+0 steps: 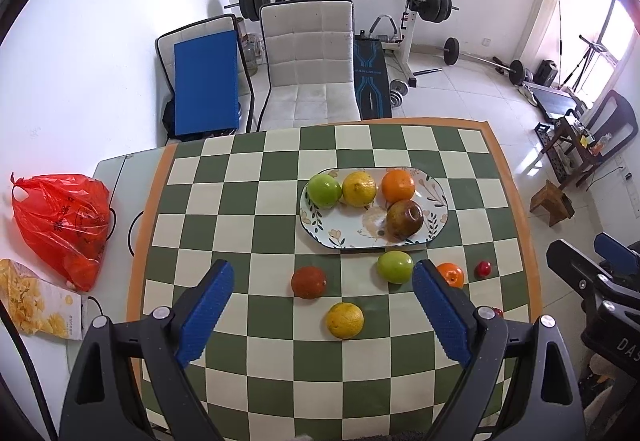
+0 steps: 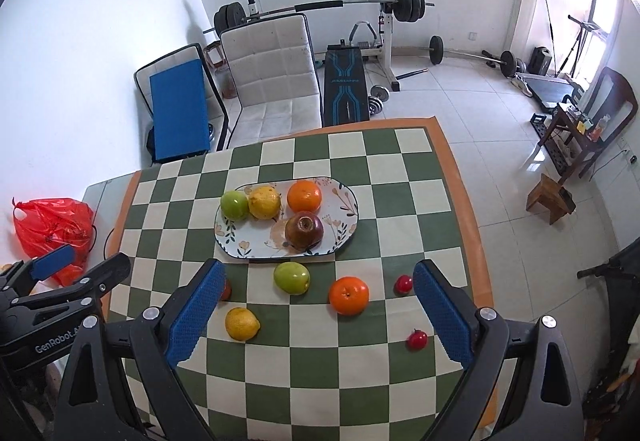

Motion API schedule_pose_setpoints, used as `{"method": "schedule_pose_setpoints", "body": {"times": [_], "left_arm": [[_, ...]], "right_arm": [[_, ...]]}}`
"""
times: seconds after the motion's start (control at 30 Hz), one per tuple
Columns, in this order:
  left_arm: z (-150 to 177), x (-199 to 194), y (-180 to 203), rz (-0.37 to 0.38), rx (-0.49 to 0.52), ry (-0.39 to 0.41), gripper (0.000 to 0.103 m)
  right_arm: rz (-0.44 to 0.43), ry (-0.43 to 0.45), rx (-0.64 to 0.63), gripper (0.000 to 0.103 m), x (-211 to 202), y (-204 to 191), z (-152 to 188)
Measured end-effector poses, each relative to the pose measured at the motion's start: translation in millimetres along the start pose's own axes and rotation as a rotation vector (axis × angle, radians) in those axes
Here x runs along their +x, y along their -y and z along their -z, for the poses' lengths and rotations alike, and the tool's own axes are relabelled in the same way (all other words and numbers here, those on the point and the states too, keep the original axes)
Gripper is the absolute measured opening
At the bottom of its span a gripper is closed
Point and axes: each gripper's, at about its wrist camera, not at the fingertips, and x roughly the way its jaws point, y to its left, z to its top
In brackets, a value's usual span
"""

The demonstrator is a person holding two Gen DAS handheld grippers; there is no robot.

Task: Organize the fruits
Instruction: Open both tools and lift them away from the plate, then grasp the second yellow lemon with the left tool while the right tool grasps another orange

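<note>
We are logging one oval plate (image 2: pixel 344 201) on the checked bench (image 2: pixel 400 169), already carrying four fruits: green apple (image 2: pixel 235 204), lemon (image 2: pixel 264 202), orange (image 2: pixel 304 196) and a dark brownish fruit (image 2: pixel 304 230). We are judging the task roughly half done. Loose items waiting on the cloth, just before the plate: second green apple (image 2: pixel 291 277), second orange (image 2: pixel 348 295), second lemon (image 2: pixel 242 323), a reddish-brown fruit (image 1: pixel 308 282) and two small red fruits (image 2: pixel 403 284) (image 2: pixel 417 339). We are holding the left tool (image 1: pixel 323 315) spread wide and empty above the loose lemon and reddish fruit; the right tool (image 2: pixel 316 311) is likewise spread and empty over the apple and orange. Free plate space is lying mostly at the near left. Surroundings: red plastic bag (image 1: pixel 60 217) and snack packet (image 1: pixel 36 301) off the left edge, chairs and weights beyond. Nothing is blocking the reach, though the loose fruits are sitting close together.
</note>
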Motion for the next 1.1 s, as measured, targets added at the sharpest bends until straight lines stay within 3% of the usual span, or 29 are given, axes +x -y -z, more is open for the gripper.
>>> {"method": "schedule_pose_setpoints", "body": {"times": [0.07,0.17,0.3,0.47,0.67,0.83,0.93,1.0,1.1], "left_arm": [[-0.4,5.9,-2.6,0.003,-0.009,-0.014,0.091],[0.7,26.9,-6.3,-0.018,-0.011,-0.061,0.103],[10.6,67.3,-11.5,-0.050,-0.019,-0.149,0.103],[33.7,128.7,-8.9,-0.028,-0.027,-0.326,0.103],[64.8,198.0,18.7,-0.009,0.074,-0.496,0.103],[80.3,248.3,33.4,0.026,0.091,-0.599,0.101],[84.9,267.0,39.2,0.029,0.097,-0.620,0.083],[88.1,275.9,41.2,0.039,0.093,-0.641,0.059],[90.8,280.6,42.1,0.021,0.103,-0.633,0.055]], "right_arm": [[-0.009,-0.015,0.015,0.097,7.2,2.1,-0.1],[-0.028,-0.061,0.045,0.097,29.5,8.9,2.5],[-0.034,-0.150,0.088,0.097,75.2,24.1,11.9],[-0.062,-0.299,0.149,0.097,150.3,44.6,33.5],[-0.032,-0.421,0.160,0.097,213.3,62.5,57.3],[-0.039,-0.486,0.174,0.093,248.7,70.1,67.6],[-0.040,-0.516,0.174,0.088,269.3,68.3,71.2],[-0.027,-0.530,0.170,0.086,282.9,66.1,72.6],[-0.013,-0.552,0.158,0.077,303.0,62.0,73.8]]}}
